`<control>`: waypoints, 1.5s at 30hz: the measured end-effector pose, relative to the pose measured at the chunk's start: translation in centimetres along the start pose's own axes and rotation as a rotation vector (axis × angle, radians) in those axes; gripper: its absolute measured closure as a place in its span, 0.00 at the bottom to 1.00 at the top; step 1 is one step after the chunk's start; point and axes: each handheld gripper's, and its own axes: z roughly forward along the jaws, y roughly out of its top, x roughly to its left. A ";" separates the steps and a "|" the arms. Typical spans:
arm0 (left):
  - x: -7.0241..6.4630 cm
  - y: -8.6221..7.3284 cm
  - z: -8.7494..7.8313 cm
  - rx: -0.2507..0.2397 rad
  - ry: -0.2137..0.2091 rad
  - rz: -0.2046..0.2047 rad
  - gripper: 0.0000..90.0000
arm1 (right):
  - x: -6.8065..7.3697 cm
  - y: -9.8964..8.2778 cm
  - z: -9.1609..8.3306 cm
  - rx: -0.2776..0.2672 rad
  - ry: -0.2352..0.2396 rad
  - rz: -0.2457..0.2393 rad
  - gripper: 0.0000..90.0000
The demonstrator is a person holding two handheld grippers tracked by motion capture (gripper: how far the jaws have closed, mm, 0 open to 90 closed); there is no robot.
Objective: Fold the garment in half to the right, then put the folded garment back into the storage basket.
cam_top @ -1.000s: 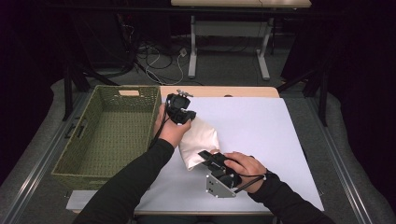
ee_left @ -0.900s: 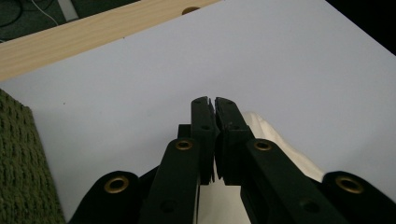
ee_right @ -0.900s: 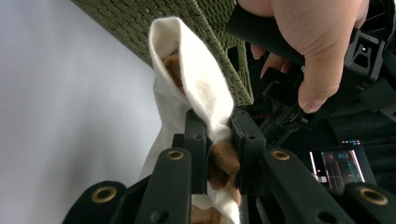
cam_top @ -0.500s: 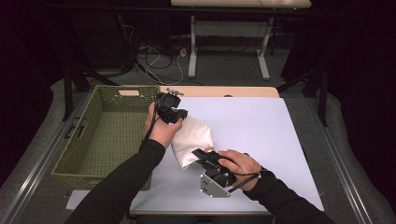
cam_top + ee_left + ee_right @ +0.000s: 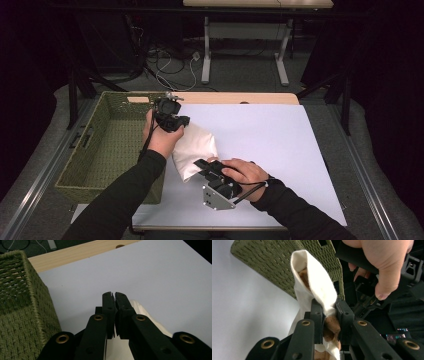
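Cloth (image 5: 196, 150), soft, light, limp: left tool (image 5: 113, 312) pinches one edge, right tool (image 5: 329, 322) clamps the opposite fold; edge grips suit it, beside basket (image 5: 107, 145).

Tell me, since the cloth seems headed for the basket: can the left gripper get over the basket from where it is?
Probably yes. The left gripper holds the cloth right beside the basket, whose top is open, with nothing between them.

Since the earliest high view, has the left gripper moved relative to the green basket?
Yes. The left gripper has shifted left, toward the green basket; it now sits at the basket's right rim, with the white cloth trailing below it.
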 end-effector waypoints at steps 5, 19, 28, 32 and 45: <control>0.9 0.2 -0.9 -0.014 0.003 -0.004 0.96 | -0.3 0.7 0.8 -0.012 -0.001 -0.004 0.87; 2.8 0.9 -1.8 -0.009 -0.015 -0.017 0.96 | -1.2 2.1 2.3 -0.016 -0.010 0.010 0.87; 3.8 1.7 -2.3 -0.004 -0.013 -0.017 0.96 | -1.6 2.3 2.8 0.005 -0.020 0.033 0.87; 4.1 2.0 -2.4 -0.009 -0.016 -0.017 0.96 | -1.7 2.4 3.1 -0.004 -0.026 0.037 0.87; 5.1 2.6 -2.5 0.001 -0.007 -0.024 0.96 | -2.3 2.8 3.9 -0.008 -0.026 0.032 0.87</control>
